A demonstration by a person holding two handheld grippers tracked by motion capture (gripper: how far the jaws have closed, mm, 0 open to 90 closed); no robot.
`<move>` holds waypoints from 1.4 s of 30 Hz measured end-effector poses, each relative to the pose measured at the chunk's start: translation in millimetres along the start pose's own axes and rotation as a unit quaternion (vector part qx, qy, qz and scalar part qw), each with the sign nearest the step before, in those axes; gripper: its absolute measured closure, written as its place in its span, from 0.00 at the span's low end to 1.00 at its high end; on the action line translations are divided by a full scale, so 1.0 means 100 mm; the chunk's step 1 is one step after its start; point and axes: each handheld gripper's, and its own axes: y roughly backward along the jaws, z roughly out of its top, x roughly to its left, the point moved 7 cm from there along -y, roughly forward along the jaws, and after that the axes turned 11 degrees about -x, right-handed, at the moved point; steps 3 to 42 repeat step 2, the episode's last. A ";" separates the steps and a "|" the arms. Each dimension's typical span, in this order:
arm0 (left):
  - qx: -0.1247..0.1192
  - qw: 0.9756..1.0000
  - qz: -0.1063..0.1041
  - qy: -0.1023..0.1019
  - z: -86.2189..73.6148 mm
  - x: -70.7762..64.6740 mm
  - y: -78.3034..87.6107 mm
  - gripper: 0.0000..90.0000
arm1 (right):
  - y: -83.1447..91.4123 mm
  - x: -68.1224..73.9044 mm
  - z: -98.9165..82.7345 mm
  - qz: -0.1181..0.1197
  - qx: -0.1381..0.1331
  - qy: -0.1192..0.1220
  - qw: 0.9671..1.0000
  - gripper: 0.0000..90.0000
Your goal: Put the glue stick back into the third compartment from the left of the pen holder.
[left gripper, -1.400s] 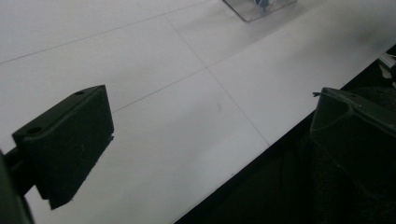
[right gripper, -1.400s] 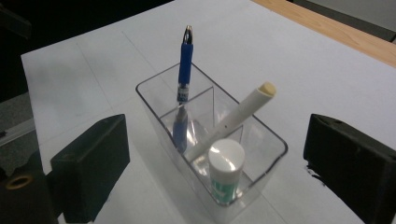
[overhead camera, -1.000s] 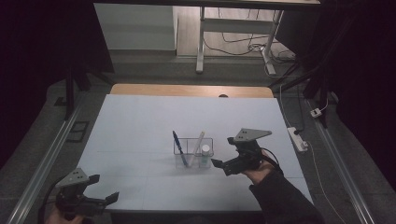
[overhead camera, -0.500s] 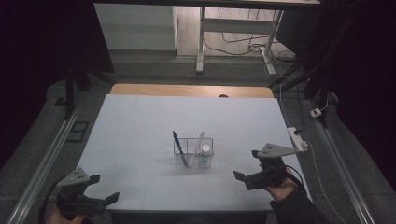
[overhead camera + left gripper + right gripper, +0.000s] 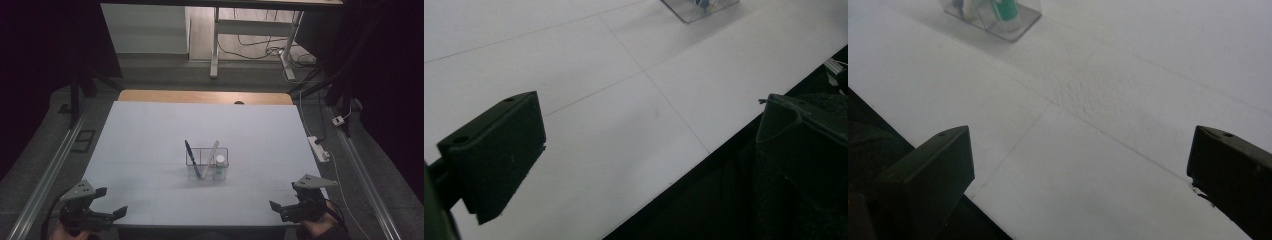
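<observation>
Clear plastic organizer stands mid-table on the white sheet, holding a blue pen, seen from above; both grippers wait at the near edge. Left gripper shows jaws spread wide, empty. Right gripper likewise gapes, organizer well beyond.

A clear organizer stands mid-table holding a blue pen and a white stick.

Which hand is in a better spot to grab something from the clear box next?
Probably the right tool: it sits nearer the clear box than the left tool does. Both are open and empty at the table's near edge.
</observation>
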 end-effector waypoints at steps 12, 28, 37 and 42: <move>-0.001 1.000 -0.001 0.001 0.01 0.00 0.00 0.00 | 0.01 -0.01 0.01 0.001 -0.008 -0.007 1.000 0.00; -0.001 1.000 -0.001 0.001 0.01 0.00 0.00 0.00 | 0.01 -0.01 0.01 0.001 -0.008 -0.007 1.000 0.00; -0.001 1.000 -0.001 0.001 0.01 0.00 0.00 0.00 | 0.01 -0.01 0.01 0.001 -0.008 -0.007 1.000 0.00; -0.001 1.000 -0.001 0.001 0.01 0.00 0.00 0.00 | 0.01 -0.01 0.01 0.001 -0.008 -0.007 1.000 0.00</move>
